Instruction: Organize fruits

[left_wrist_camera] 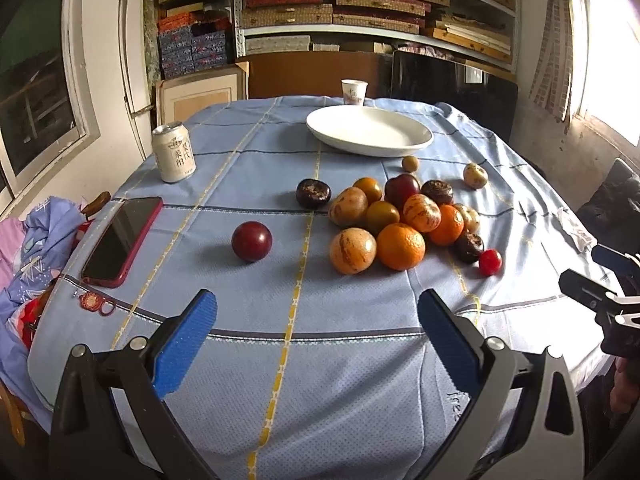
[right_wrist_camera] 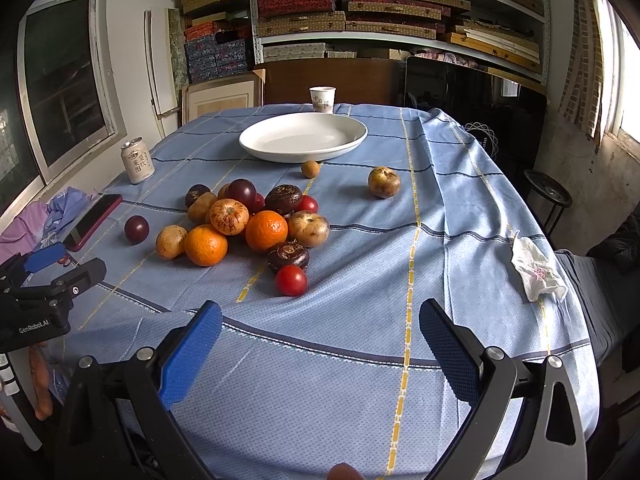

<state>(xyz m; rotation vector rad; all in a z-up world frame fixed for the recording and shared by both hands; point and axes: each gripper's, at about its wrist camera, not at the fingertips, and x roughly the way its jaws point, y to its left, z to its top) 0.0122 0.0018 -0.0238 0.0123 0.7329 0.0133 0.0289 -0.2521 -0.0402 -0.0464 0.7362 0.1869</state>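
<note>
From the far left we see a red-cased phone [left_wrist_camera: 122, 240] lying flat at the table's left edge and, behind it, a white drink can [left_wrist_camera: 174, 152] standing upright. Our left gripper [left_wrist_camera: 318, 344] hangs low over the blue checked tablecloth [left_wrist_camera: 256, 360] with its blue pads spread wide and nothing between them. Next comes a dark red plum [left_wrist_camera: 251, 241] sitting alone, apart from the fruit pile [left_wrist_camera: 400, 220], where oranges, striped yellow fruits and dark purple ones touch each other near the middle of the table. Behind the pile sits a white plate [left_wrist_camera: 370, 130] with nothing on it, and a paper cup [left_wrist_camera: 354, 92] stands just beyond the plate. A small red tomato [right_wrist_camera: 291, 280] rests at the pile's near edge, and a lone brownish fruit [right_wrist_camera: 384, 182] lies well apart to the right. Our right gripper [right_wrist_camera: 320, 348] likewise has its pads spread wide, holding nothing. A crumpled tissue [right_wrist_camera: 536, 274] lies at the right edge.
</note>
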